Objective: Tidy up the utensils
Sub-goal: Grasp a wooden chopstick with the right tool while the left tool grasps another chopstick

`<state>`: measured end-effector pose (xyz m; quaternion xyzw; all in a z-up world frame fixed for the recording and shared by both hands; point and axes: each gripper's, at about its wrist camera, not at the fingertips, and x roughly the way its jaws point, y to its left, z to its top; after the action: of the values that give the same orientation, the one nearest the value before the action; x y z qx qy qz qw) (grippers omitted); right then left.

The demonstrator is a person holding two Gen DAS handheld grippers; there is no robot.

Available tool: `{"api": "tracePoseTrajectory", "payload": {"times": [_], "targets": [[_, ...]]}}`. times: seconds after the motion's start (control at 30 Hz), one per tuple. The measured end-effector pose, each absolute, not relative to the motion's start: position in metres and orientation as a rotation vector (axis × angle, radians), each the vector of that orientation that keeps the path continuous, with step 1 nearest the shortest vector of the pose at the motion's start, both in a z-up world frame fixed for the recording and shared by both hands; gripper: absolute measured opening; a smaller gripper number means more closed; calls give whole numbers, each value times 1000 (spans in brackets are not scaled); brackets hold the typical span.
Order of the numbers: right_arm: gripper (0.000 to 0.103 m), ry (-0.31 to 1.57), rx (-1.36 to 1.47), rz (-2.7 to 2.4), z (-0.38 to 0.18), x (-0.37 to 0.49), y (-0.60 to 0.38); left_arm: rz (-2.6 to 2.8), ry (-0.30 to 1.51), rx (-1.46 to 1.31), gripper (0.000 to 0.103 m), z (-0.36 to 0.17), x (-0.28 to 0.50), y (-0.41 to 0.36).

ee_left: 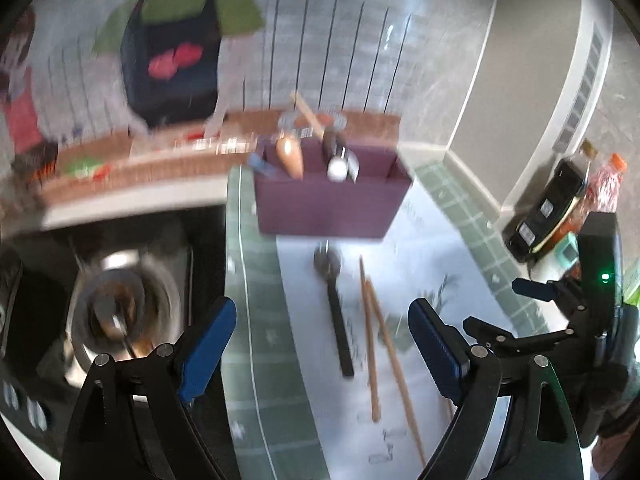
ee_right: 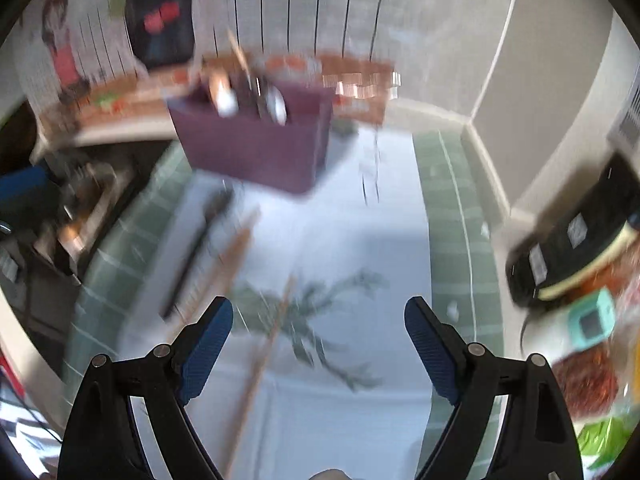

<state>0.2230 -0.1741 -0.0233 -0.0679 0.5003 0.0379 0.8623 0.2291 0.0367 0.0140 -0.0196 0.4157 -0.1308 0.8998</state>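
Nearest in the left wrist view, the left gripper (ee_left: 322, 320) has its two blue-padded fingers (ee_left: 208, 344) spread wide apart, holding nothing and touching nothing. In its own view the right gripper (ee_right: 319, 320) is likewise wide open and empty, its blue fingers (ee_right: 206, 344) hanging above the white leaf-printed mat with green checked borders (ee_left: 256, 360) that covers the bench.

Between the left fingers, towards 12 o'clock, lie the loose utensils on the mat: one spoon with a long black handle (ee_left: 336, 312), bowl pointing away, and just beside it at 1 o'clock two slim wooden chopsticks (ee_left: 374, 340), close together at their far tips and spreading apart towards the camera. A third wooden chopstick (ee_right: 264, 356) shows only in the blurred right wrist view, lying apart from the pair.

Farther off at 12 o'clock stands one purple rectangular utensil box (ee_left: 332, 200), divided into compartments, with several handles standing in it; blur prevents an exact count.

At 9 o'clock sits one steel pot (ee_left: 120, 312). At 3 o'clock two bottles (ee_left: 568, 200) lean by the wall.
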Motion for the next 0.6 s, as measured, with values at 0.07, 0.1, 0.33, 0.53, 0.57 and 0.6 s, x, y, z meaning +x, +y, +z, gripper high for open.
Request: {"api": "tracePoseTrajectory", "payload": {"times": [0.07,0.1,0.33,0.53,0.57,0.6], "targets": [[76,1092,-116,92,-44,220,-174,-255,907,-59,88,-8,221,41],[60,1104,-108,96,-50,219,-173,-250,925,-64,88,-15,218,42],[37,1143,-82,127,-82,232,-153,-233,1010,-81,84,-46,199,39],[11,1128,-102,166,-85,230,-147,-252,1033,-70,84,-46,197,26],[9,1130,-106,176,-84,227,-148,-260,1039,-72,84,-46,199,23],[8,1129,-106,182,-83,226,-150,-264,1046,-75,84,-47,202,21]]}}
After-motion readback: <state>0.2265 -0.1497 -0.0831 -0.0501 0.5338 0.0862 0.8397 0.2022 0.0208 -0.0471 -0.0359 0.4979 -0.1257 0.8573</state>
